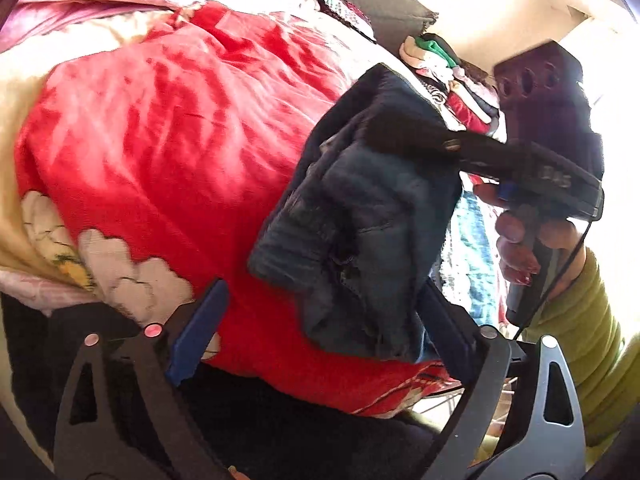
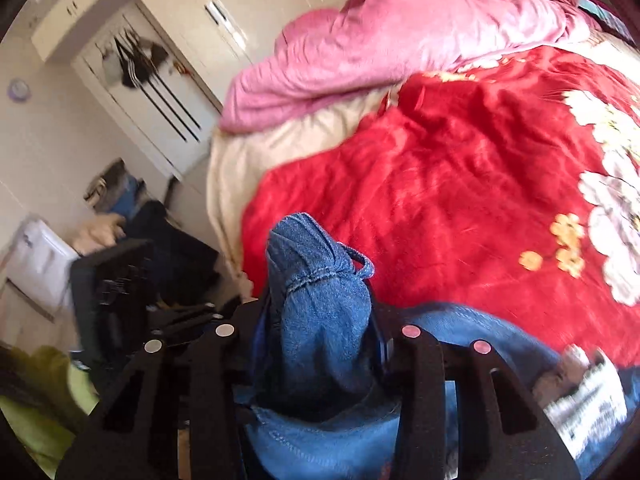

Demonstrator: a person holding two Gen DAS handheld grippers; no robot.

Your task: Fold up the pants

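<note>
Denim, bunched and off the bed: the pants (image 1: pixel 360 216) hang mid-frame over the red blanket (image 1: pixel 160 140), right gripper (image 2: pixel 320 320) with its fingers clamped on a wad of them. The left gripper (image 1: pixel 316 328) gapes wide, gripping nothing. I'd judge the folding barely begun; nothing lies flat yet.

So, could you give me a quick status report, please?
Right gripper shut on the jeans, bunched and lifted above the red blanket. Left gripper open, empty. Nothing in the way.
</note>
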